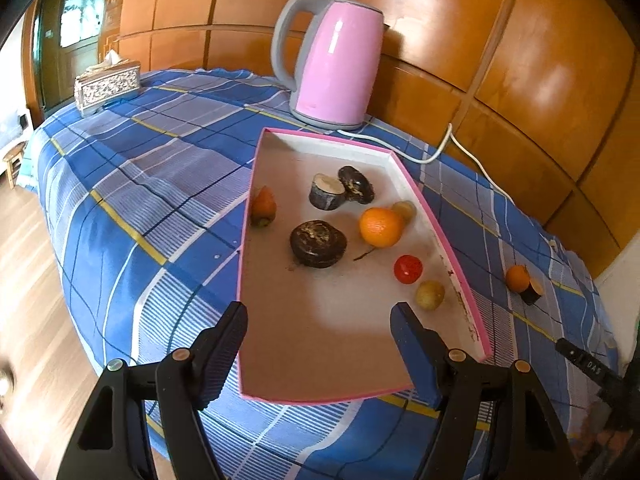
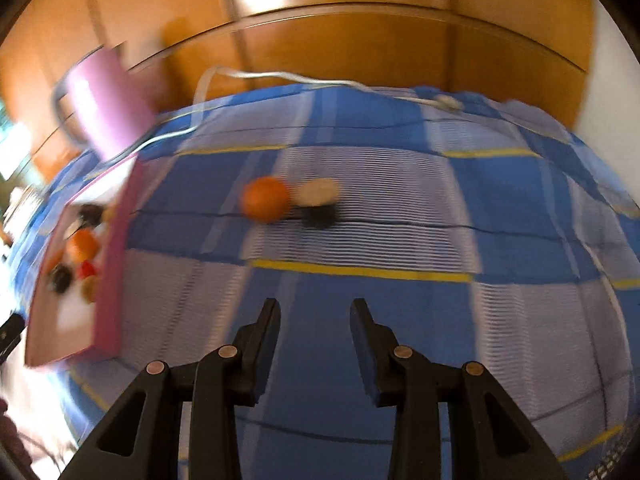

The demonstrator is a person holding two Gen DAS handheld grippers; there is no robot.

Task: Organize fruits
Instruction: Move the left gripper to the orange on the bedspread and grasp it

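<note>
The left gripper (image 1: pixel 318 334) hangs over the near end of a shallow pink-rimmed tray (image 1: pixel 464 280), its two black jaws spread wide with nothing between them. The right gripper (image 2: pixel 315 332) points down at bare checked cloth, its jaws apart by a narrower gap and likewise empty; its view is smeared by motion blur.

Inside the tray, nearest the left gripper, lie a small yellowish fruit (image 1: pixel 430 295) and a red fruit (image 1: pixel 408 269) just beyond it, both close to the tray's right wall. Farther in sit an orange (image 1: pixel 381 227) with another small yellowish fruit (image 1: pixel 405 211) just behind it, a dark round fruit (image 1: pixel 318 243) in the middle, and two dark cut pieces (image 1: pixel 342 190) side by side toward the far end. A small orange-red fruit (image 1: pixel 264 207) sits at the tray's left wall.

Outside the tray, well to its right on the blue checked tablecloth (image 1: pixel 160 184), a second orange (image 2: pixel 266 199) touches a dark piece with a pale cut face (image 2: pixel 318 202); both lie ahead of the right gripper.

Behind the tray stands a pink electric kettle (image 1: pixel 332 68) with a white cord (image 1: pixel 444 148) trailing right. A tissue box (image 1: pixel 107 86) rests at the far left corner, before a wood-panelled wall (image 1: pixel 500 40).
</note>
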